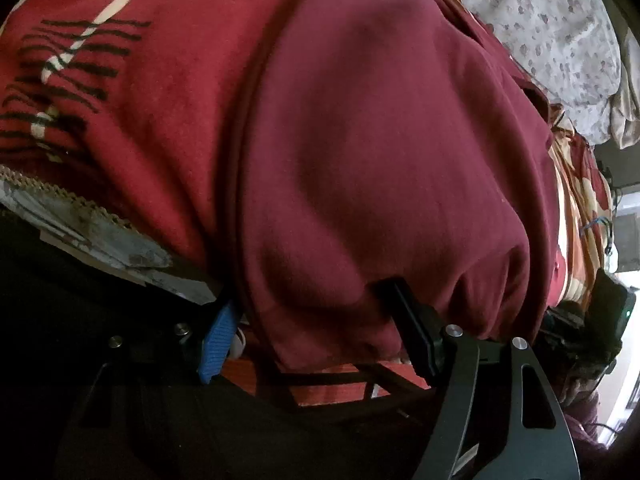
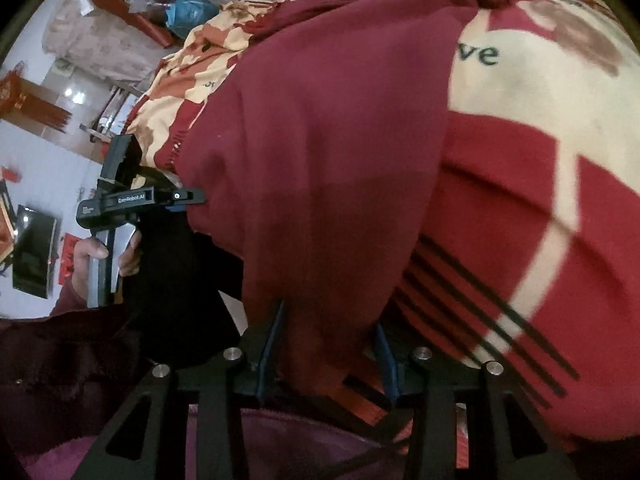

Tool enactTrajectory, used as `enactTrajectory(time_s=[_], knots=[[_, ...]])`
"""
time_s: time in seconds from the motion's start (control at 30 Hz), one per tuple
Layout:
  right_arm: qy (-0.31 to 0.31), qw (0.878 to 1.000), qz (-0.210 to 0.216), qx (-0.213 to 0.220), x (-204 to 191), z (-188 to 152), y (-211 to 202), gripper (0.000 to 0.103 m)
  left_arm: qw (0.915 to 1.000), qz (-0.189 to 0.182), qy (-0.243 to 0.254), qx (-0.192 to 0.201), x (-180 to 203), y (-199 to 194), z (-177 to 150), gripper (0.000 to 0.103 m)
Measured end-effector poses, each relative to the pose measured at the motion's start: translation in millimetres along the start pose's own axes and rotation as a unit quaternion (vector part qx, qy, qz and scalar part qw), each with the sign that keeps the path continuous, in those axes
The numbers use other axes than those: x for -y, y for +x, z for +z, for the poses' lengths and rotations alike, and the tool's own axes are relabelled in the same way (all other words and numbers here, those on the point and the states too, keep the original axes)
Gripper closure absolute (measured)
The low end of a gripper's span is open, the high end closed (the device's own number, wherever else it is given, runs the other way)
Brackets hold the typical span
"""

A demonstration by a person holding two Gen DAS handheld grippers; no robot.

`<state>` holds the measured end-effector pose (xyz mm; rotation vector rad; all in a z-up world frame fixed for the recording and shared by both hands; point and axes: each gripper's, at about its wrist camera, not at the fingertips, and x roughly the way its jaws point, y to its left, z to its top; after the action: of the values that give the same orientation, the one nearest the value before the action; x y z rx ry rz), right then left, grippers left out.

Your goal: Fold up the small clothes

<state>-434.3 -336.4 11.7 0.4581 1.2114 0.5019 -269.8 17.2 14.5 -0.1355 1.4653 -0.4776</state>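
A maroon garment [image 1: 380, 140] lies spread over a red and cream blanket [image 1: 160, 100]. In the left wrist view its near hem bulges between the fingers of my left gripper [image 1: 308, 300]. The jaws stand wide and open, with the blue pad [image 1: 216, 344] just clear of the cloth's edge. In the right wrist view the maroon garment [image 2: 320, 160] hangs a corner down into my right gripper [image 2: 328, 316]. Its jaws are open around the cloth without pinching it. My left gripper [image 2: 188, 200] shows at the garment's left edge, held by a hand [image 2: 88, 256].
The blanket [image 2: 540, 200] covers a bed whose grey edge [image 1: 100, 236] runs along the near left. Floral bedding [image 1: 540, 20] lies beyond the garment. A dark flat screen [image 2: 34, 248] and clutter [image 2: 180, 8] are on the room's far side.
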Motion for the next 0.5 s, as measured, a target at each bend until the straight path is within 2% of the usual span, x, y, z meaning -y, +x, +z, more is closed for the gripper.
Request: enactTrajectory(time_s=[0.23,0.4,0.5], knots=[[-0.031,0.999,-0.008,0.007,-13,2,2,0.068,0.9997,0.018,0.005,0.015,5,-2,-3,0.033],[-0.033,0.999,-0.012,0.007,-17,5,5,0.068,0.9983,0.043,0.026,0.031,13,-4,-7,0.033],[-0.034,0.999,-0.014,0.007,-19,7,6,0.068,0.9981,0.044,0.027,0.032,11,-4,-8,0.033]])
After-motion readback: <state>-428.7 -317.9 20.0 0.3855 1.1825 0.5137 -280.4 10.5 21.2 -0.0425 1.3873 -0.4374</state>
